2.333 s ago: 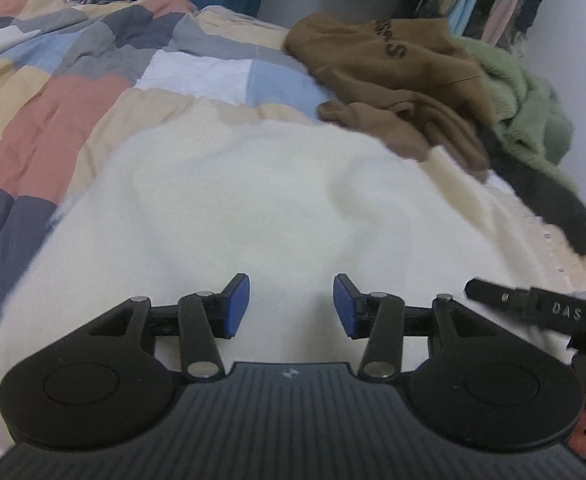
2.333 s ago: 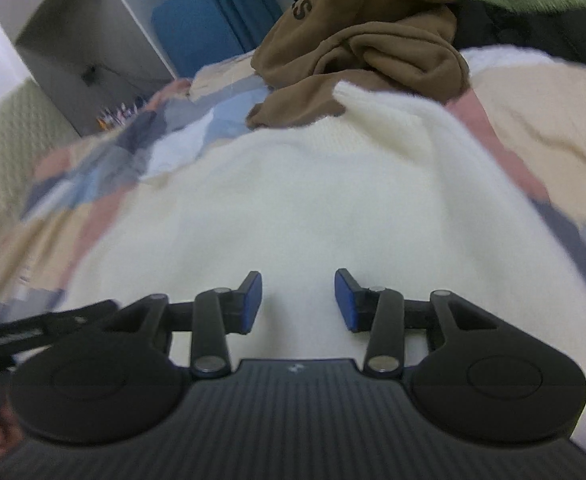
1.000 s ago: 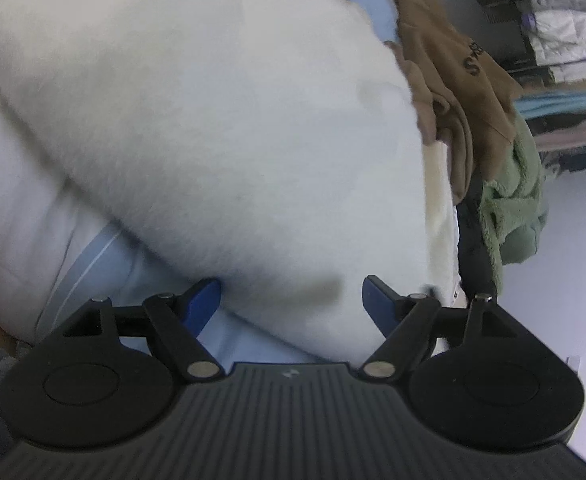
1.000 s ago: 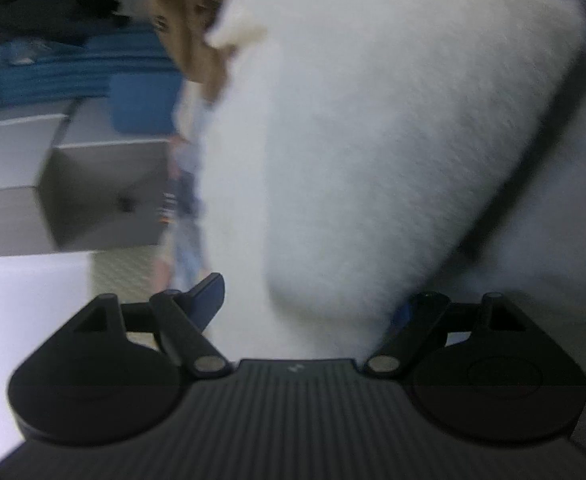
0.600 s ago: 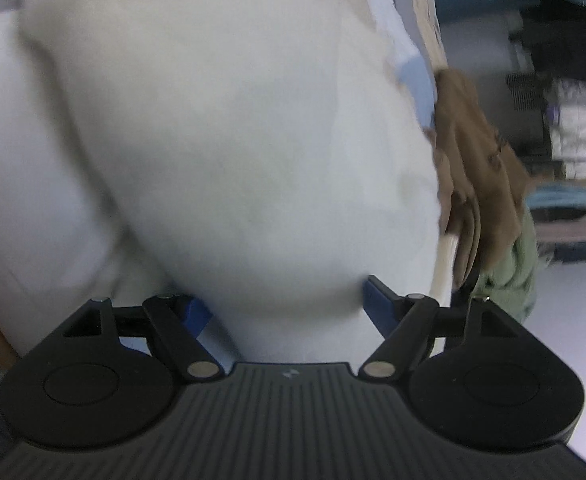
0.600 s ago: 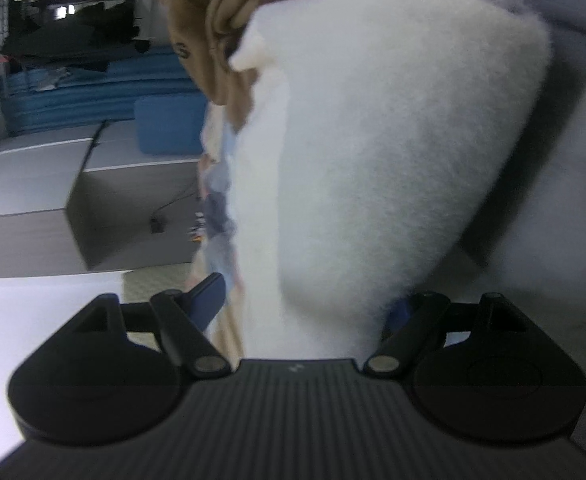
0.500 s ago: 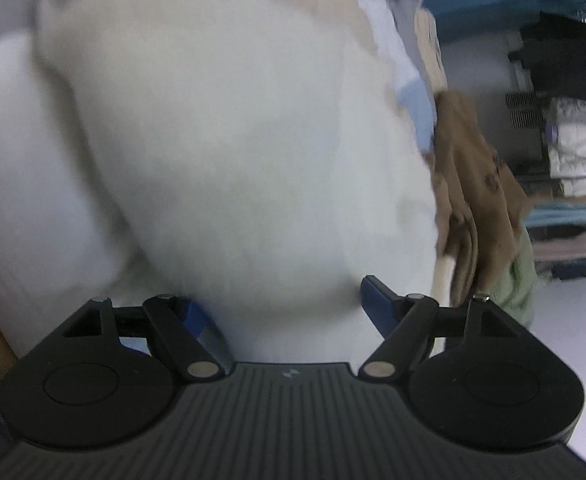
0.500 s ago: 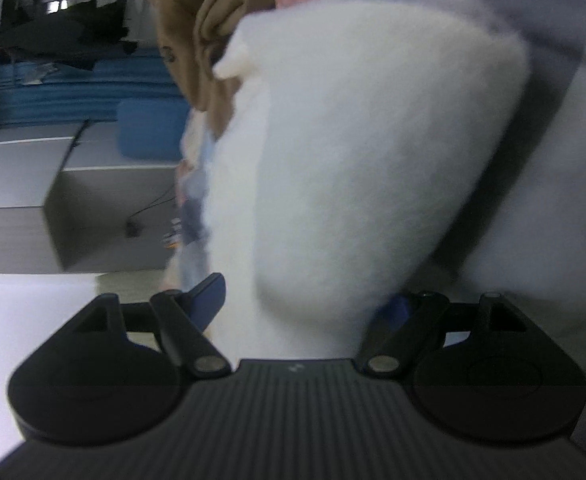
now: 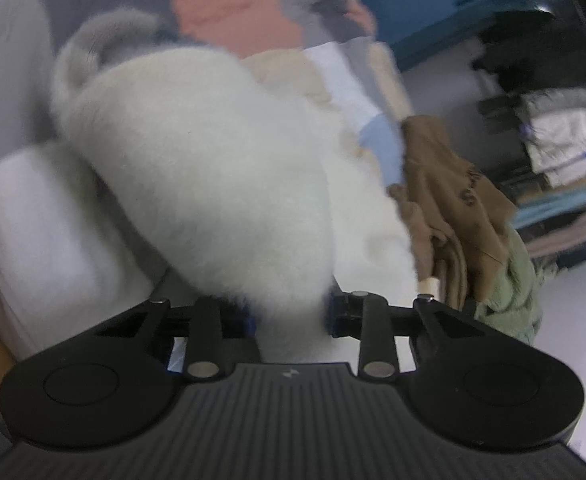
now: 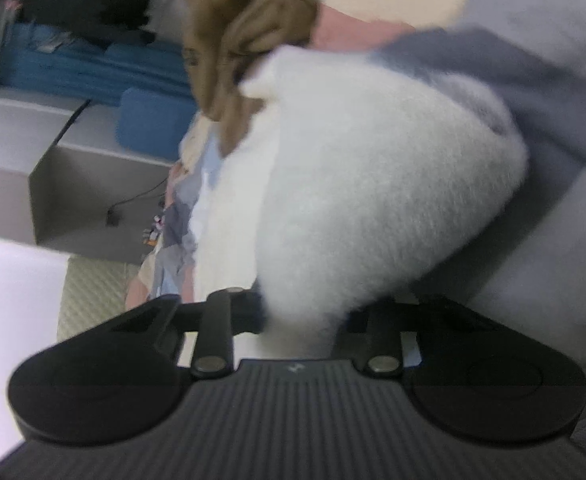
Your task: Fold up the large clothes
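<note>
At the bottom centre of the left wrist view our left gripper (image 9: pixel 291 316) has just been closing, and its blue pads now pinch a gathered bunch of the white fluffy sweater (image 9: pixel 213 184) between them; at the bottom centre of the right wrist view our right gripper (image 10: pixel 303 320) has likewise just been closing and is clamped on another bunch of the same sweater (image 10: pixel 373 184). From each grip the sweater balloons upward through the middle of the frame as a thick, rounded fold, so we judge that we have hold of it at two points and are starting to lift it for a fold. Behind it, in the upper part of both views, lies the patchwork quilt (image 9: pixel 233 12) it was resting on. To the right of the sweater in the left view, and at the upper centre in the right view, a brown hoodie (image 9: pixel 453 204) sits just beside the sweater, with a green garment (image 9: pixel 521 292) below it at the right edge. A shelf of folded clothes (image 9: pixel 561 140) fills the far right. What worries us: each pinch holds a bulky wad of soft pile, not a clean edge, so the knit could slide out as the weight comes on. We also cannot tell how many layers each pinch holds, which could spoil the fold. The nearby hoodie could snag and be dragged along.
</note>
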The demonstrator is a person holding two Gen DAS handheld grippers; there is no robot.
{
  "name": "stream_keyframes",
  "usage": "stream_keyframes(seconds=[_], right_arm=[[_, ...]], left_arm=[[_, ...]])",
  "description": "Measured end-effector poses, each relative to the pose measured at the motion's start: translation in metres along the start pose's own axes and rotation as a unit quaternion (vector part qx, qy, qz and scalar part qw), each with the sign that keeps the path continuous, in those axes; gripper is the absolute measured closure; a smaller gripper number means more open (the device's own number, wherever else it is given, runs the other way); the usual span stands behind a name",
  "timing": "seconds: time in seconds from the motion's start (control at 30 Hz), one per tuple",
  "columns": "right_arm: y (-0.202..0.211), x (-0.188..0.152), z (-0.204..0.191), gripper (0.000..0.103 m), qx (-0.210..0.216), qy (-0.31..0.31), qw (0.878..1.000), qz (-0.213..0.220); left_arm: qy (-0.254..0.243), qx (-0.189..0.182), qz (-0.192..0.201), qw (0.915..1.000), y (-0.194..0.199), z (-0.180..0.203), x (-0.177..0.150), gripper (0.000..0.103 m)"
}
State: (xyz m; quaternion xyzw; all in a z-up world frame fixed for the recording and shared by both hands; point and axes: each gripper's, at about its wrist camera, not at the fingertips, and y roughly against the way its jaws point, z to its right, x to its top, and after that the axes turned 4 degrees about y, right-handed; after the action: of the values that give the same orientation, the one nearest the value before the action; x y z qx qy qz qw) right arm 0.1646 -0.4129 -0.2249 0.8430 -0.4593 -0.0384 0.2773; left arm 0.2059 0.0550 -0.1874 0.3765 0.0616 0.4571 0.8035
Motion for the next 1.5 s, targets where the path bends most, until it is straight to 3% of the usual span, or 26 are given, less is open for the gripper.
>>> stream_keyframes(seconds=[0.23,0.47,0.63,0.77,0.87,1.2,1.5], right_arm=[[0.054,-0.006,-0.046,0.071,0.022,0.083,0.996,0.017],[0.101,-0.026,-0.037,0.070,0.009,0.096,0.995,-0.009],[0.108,-0.032,-0.019,0.065,0.003,0.080,0.997,-0.005],[0.114,-0.030,-0.024,0.055,0.014,0.075,0.997,0.004],[0.120,-0.025,-0.040,0.053,0.027,0.091,0.995,0.018],[0.090,0.017,-0.080,0.051,0.029,0.150,0.987,0.040],[0.027,0.047,-0.080,0.054,-0.026,0.192,0.980,0.033]], left_arm=[[-0.050,-0.042,-0.017,0.9977,0.057,0.017,-0.005,0.069],[-0.073,-0.063,-0.058,0.9936,0.104,-0.001,-0.030,0.066],[-0.068,-0.060,-0.089,0.9919,0.091,-0.008,-0.035,0.055],[-0.083,-0.072,-0.088,0.9901,0.088,0.004,-0.029,0.042],[-0.101,-0.085,-0.074,0.9885,0.089,0.019,-0.023,0.038],[-0.167,-0.087,-0.033,0.9816,0.069,0.085,0.001,0.036],[-0.239,-0.015,-0.036,0.9702,-0.017,0.115,0.006,0.036]])
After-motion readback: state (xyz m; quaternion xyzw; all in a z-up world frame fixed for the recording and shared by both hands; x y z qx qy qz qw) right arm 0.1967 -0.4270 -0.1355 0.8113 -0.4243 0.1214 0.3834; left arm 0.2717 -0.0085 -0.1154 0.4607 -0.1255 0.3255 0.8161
